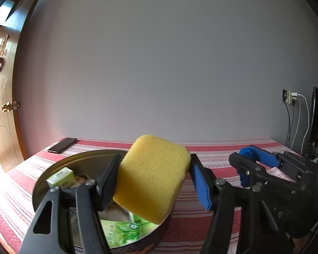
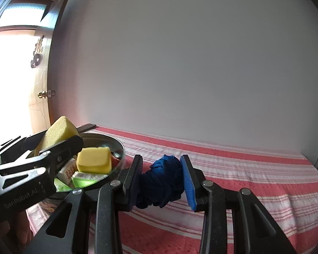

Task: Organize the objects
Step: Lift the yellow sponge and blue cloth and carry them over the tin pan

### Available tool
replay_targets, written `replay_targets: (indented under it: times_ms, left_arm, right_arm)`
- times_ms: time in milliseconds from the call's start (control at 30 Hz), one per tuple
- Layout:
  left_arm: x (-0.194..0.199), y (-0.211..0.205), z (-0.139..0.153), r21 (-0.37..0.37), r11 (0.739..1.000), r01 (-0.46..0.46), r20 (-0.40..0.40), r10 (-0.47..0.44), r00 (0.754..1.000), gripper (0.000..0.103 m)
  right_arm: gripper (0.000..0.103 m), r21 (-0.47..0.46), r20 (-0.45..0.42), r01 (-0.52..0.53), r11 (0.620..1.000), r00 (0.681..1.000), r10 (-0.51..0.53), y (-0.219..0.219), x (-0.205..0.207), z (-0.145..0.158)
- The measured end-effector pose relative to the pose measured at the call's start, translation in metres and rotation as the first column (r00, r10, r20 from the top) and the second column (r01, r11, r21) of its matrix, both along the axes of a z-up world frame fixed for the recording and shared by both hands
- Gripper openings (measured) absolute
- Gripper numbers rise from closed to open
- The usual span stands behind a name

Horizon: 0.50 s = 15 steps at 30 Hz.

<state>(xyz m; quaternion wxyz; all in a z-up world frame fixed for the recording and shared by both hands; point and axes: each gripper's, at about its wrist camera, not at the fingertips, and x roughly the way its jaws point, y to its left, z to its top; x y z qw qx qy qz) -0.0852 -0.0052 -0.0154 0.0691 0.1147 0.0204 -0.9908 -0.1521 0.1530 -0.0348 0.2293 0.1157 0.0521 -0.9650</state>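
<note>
Yellow and soft, a sponge [image 1: 151,178] sat squeezed between the two fingers of the left gripper [image 1: 153,180] in the left wrist view; the jaws stood about half open and pressed on both sides of it; the sponge was tilted and held up in the air over a round metal tin [image 1: 59,165]; inside the tin lay a small green carton [image 1: 61,177] and a green packet [image 1: 125,230] with leaves on it; the tin stood on a red and white striped cloth [image 1: 214,150]; a dark phone [image 1: 62,145] lay on the cloth near the far left corner; off to the right, the right gripper [image 1: 247,165] held something blue.

Blue knitted cloth [image 2: 163,180], bunched into a ball, was pinched tight in the right gripper [image 2: 162,180] in the right wrist view; it was held up above the striped cloth [image 2: 243,169]; to the left, the left gripper [image 2: 59,139] held its sponge [image 2: 58,131] over the tin [image 2: 120,148]; a second yellow sponge [image 2: 94,159] lay inside the tin on top of green packets [image 2: 84,178]; a door [image 2: 38,97] with a brass knob stood at the far left.
</note>
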Motion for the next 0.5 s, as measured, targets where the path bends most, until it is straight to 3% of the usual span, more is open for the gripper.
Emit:
replay_targets:
  times_ms: [500]
  left_arm:
    - [-0.001,-0.042,0.001,0.01,0.994,-0.113,0.05,0.113,0.992,0.063]
  right_arm:
    - [0.039,0.03,-0.037,-0.081,0.996,0.996,0.083,-0.04,0.003,0.022]
